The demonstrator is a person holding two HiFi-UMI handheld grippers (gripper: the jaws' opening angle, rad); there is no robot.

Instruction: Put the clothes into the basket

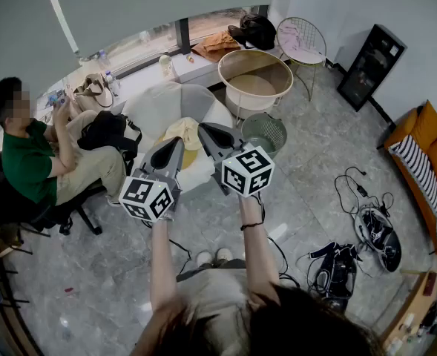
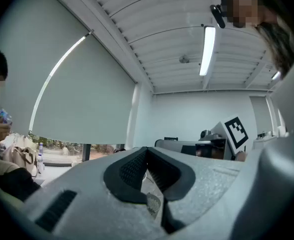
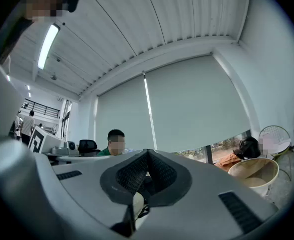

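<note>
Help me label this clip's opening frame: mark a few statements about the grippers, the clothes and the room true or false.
1. The left gripper and the right gripper both have their jaws together with nothing between them. True.
2. The yellowish garment already lies in the round basket. False: it lies on the white seat, in front of the basket.
3. A seated person in a green shirt is at the left of the head view. True.
4. The orange sofa stands right beside that person. False: it is at the far right edge.
5. A wire bin stands on the floor near the round basket. True.
</note>
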